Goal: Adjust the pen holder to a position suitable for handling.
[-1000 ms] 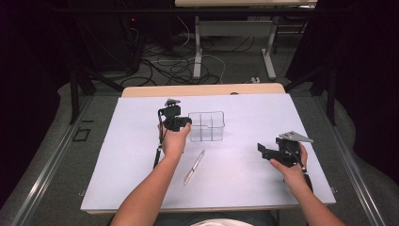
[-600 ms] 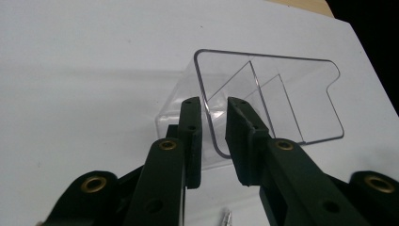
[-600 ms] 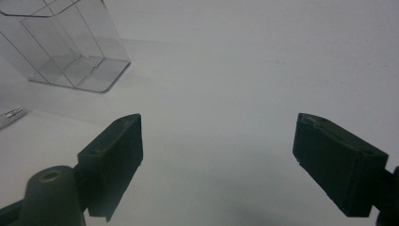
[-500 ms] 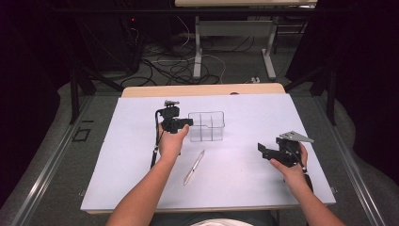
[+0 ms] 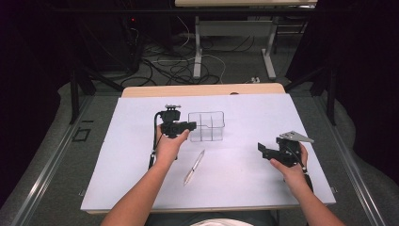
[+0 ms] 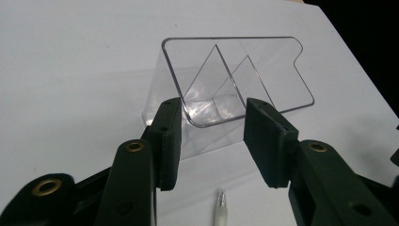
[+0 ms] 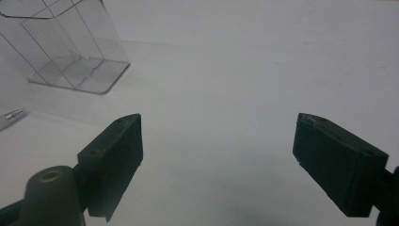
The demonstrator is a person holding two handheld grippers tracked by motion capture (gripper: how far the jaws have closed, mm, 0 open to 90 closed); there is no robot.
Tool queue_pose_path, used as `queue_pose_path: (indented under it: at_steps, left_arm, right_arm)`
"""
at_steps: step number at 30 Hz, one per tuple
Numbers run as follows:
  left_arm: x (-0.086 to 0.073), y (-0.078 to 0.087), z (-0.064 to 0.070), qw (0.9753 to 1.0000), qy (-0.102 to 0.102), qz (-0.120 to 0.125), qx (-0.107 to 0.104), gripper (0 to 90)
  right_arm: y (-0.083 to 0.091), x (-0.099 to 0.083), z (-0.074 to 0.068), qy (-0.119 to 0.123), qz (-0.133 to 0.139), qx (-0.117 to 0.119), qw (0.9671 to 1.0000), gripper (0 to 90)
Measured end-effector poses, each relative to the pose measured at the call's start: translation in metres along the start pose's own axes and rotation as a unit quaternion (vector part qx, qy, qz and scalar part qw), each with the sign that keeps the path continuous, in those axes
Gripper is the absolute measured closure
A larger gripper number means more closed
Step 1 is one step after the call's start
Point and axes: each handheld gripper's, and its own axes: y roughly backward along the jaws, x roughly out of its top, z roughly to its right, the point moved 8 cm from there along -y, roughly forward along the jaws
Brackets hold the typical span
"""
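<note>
Clear organizer [image 6: 235, 80] between my left claw [image 6: 211, 136] jaws, still unclenched; next I close on wall; right claw [image 7: 216, 160] released, idle.

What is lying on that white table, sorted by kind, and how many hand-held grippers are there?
Clear divided box: 1
Pen: 1
Hand-held grippers: 2, the left gripper and the right gripper
Total: 4
</note>
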Motion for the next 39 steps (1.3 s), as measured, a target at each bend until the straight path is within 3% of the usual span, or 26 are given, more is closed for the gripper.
queue_pose_path:
  at_steps: [7, 12, 16, 21, 33, 39]
  left_arm:
    - [-0.005, 0.004, 0.003, 0.9995, -0.029, -0.001, -0.014, 48.5]
    - [-0.01, 0.004, 0.004, 0.9982, -0.058, 0.01, -0.011, 41.1]
    - [-0.015, 0.004, 0.006, 0.9958, -0.091, 0.006, -0.01, 36.1]
    - [-0.022, 0.004, 0.008, 0.9944, -0.105, -0.003, -0.014, 34.8]
    - [-0.04, -0.005, 0.01, 0.986, -0.16, -0.047, -0.002, 33.4]
    - [-0.045, -0.009, 0.01, 0.9837, -0.171, -0.056, 0.007, 31.5]
  right_arm:
    - [-0.001, 0.0, 0.0, -0.002, -0.002, -0.002, 1.0, 16.1]
    - [-0.002, -0.001, -0.001, 0.002, -0.003, -0.002, 1.0, 16.1]
    - [-0.002, -0.001, 0.0, 0.002, -0.003, -0.002, 1.0, 16.1]
    - [-0.001, 0.001, -0.001, -0.002, 0.001, -0.001, 1.0, 16.1]
    - [-0.003, 0.004, -0.003, 0.005, 0.002, 0.006, 1.0, 16.1]
    - [-0.004, 0.004, -0.003, 0.003, 0.001, 0.007, 1.0, 16.1]
